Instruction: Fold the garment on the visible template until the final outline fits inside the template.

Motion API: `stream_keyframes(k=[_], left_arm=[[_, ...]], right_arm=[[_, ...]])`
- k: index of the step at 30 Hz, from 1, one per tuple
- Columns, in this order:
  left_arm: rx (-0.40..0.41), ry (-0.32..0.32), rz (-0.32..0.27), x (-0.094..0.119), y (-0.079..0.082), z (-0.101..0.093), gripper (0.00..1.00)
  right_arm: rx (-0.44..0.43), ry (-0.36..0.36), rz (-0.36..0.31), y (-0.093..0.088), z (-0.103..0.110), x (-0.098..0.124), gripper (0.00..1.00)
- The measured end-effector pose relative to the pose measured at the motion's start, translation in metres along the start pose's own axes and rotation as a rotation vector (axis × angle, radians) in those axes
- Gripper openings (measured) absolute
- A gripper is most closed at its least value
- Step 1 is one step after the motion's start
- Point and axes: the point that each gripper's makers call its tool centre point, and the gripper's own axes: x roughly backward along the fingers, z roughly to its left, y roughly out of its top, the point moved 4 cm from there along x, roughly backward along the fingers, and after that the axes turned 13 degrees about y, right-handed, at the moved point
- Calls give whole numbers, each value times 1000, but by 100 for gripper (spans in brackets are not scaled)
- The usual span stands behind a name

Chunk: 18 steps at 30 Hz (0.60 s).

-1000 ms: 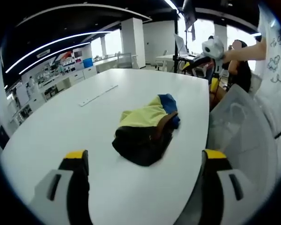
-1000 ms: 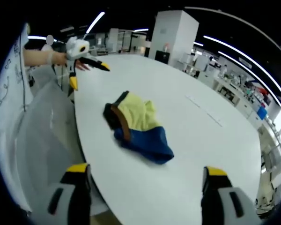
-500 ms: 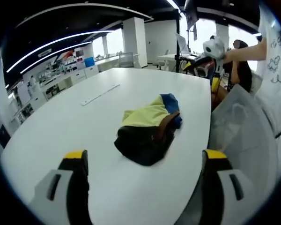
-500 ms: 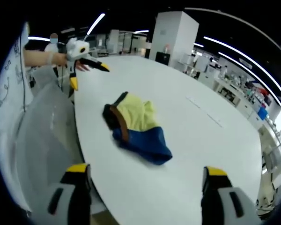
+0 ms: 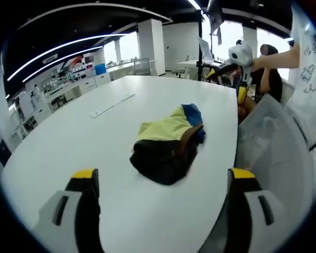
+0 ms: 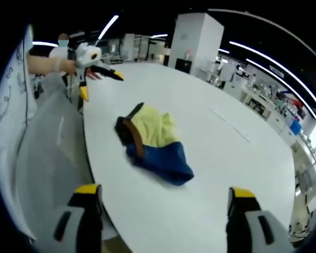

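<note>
Since a second ago almost nothing has moved: the garment (image 5: 167, 148) sits a touch further right in my left gripper view, which I read as my own hand drifting, and in my right gripper view the person behind the far gripper has stepped slightly. The room is a large open office with white pillars, light strips on a dark ceiling and benches along the walls. The big white table (image 5: 73, 137) fills the space ahead of both claws. The garment lies crumpled on it, well ahead of my left gripper (image 5: 163, 182) and centred between its jaws, black part nearest, yellow behind, blue at the far end. From my right gripper (image 6: 163, 196) it lies ahead and slightly left, blue part nearest. Both claws are spread wide and hold nothing. A white strip (image 5: 111, 106) lies on the table far ahead-left of the left claw. I can read no writing anywhere.
</note>
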Motion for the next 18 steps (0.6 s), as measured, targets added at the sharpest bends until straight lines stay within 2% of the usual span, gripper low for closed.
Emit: stream_keyframes(k=[13,18], left_arm=[[-14,0,2,-4,-5,3,98],[-29,-3,2,-9,-11,10,97]], right_arm=[[20,6,11,-4,-7,-5,100],[29,6,17,-6,-13,-7,100]])
